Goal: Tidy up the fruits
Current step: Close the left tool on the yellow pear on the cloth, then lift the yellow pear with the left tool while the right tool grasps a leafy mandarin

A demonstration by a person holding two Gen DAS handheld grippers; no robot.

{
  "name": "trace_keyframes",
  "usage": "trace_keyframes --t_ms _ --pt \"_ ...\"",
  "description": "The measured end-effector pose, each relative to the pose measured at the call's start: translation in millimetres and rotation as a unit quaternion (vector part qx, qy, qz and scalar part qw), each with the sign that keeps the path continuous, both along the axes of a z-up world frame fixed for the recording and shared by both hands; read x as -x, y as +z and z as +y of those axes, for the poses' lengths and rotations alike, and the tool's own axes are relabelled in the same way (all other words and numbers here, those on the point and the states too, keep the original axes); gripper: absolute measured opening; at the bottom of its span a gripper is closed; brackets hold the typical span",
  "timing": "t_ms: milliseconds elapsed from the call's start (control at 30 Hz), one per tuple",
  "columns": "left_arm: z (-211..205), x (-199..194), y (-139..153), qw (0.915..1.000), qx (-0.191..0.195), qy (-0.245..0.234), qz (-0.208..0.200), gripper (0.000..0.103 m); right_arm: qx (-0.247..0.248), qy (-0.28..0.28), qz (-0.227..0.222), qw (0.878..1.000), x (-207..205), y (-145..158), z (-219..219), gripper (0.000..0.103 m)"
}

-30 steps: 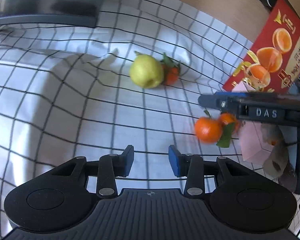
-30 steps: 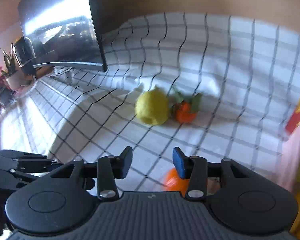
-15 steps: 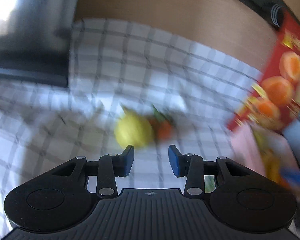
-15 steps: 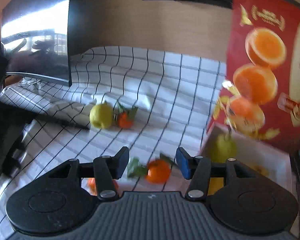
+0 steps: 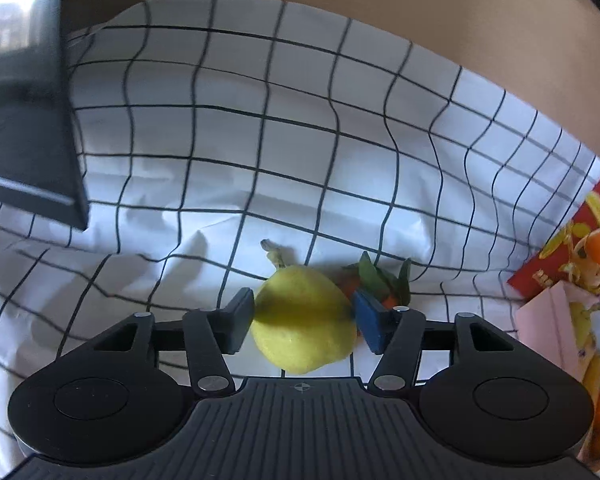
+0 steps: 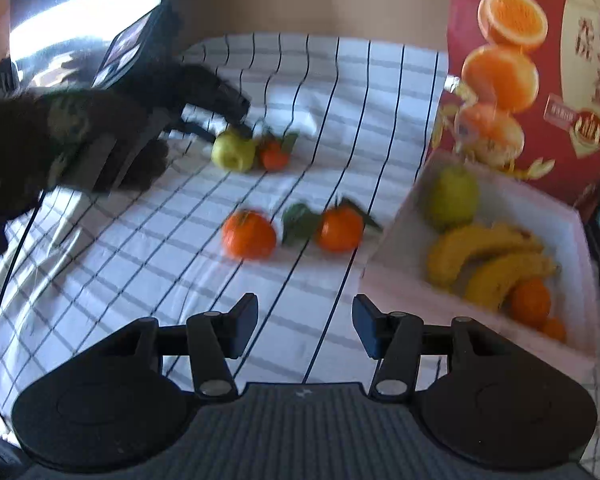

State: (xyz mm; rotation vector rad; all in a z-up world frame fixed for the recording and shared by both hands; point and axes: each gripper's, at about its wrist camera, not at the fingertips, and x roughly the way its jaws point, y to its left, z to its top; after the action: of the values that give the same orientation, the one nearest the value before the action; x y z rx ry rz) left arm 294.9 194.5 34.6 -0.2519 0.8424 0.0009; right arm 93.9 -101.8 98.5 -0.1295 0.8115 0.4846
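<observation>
— Where is the pear?
— On the desk, right between the left tool's spread fingers, stem pointing away.
— And the right tool?
— Spread too, holding nothing, farther off.

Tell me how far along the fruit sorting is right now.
Partly done. The white box already holds a green pear, bananas and some oranges. In hand: the left gripper straddles the yellow pear, jaws open, no grip yet. Left on the cloth: that pear, the leafy tangerine beside it, and two more tangerines. The right gripper is open and empty.
</observation>
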Motion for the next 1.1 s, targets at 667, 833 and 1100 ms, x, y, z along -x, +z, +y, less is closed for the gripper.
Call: trace_keyframes --t_ms 667,833,1100 --pt "1 -14 -19 0.9983 0.028 -0.02 0.046 0.069 0.029 0.014 0.053 0.998 26 -35 3 0.052" --pt "0 18 -18 0.9985 0.028 -0.017 0.044 0.069 0.033 0.024 0.036 0.999 32 -29 5 0.052" --pt "-24 126 -2 0.999 0.016 -0.041 -0.011 0.069 0.029 0.027 0.027 0.999 27 -32 4 0.052"
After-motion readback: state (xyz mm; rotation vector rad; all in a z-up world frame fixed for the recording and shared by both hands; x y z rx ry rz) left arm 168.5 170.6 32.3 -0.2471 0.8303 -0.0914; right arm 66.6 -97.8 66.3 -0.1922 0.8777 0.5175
